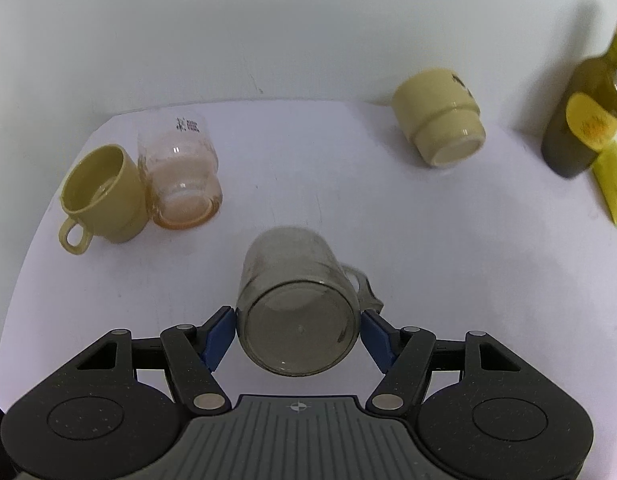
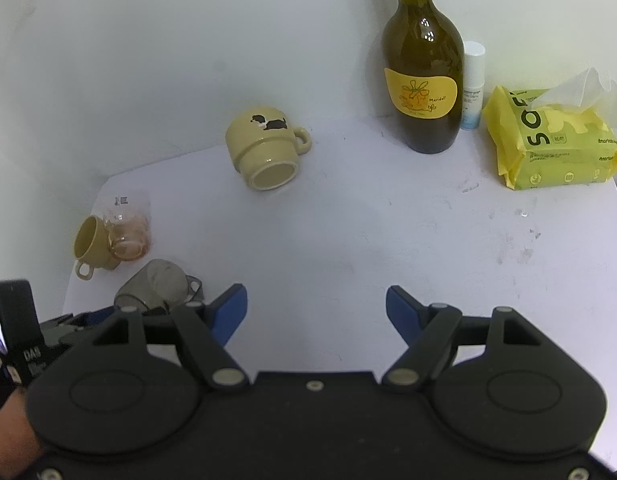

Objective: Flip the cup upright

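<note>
A smoky clear glass mug (image 1: 298, 300) lies on its side, base toward me, between the blue pads of my left gripper (image 1: 297, 334). The pads touch both sides of its base, so the gripper is shut on it. It also shows in the right wrist view (image 2: 156, 284). My right gripper (image 2: 316, 312) is open and empty above the white table (image 2: 388, 240). A cream mug with a dog print (image 2: 266, 146) stands upside down at the back; it also shows in the left wrist view (image 1: 440, 118).
A yellow-green mug (image 1: 102, 196) stands upright at the left, touching an amber-tinted glass (image 1: 182, 176). An olive bottle (image 2: 422, 76), a white tube (image 2: 473, 86) and a yellow wipes pack (image 2: 552, 140) stand at the back right by the wall.
</note>
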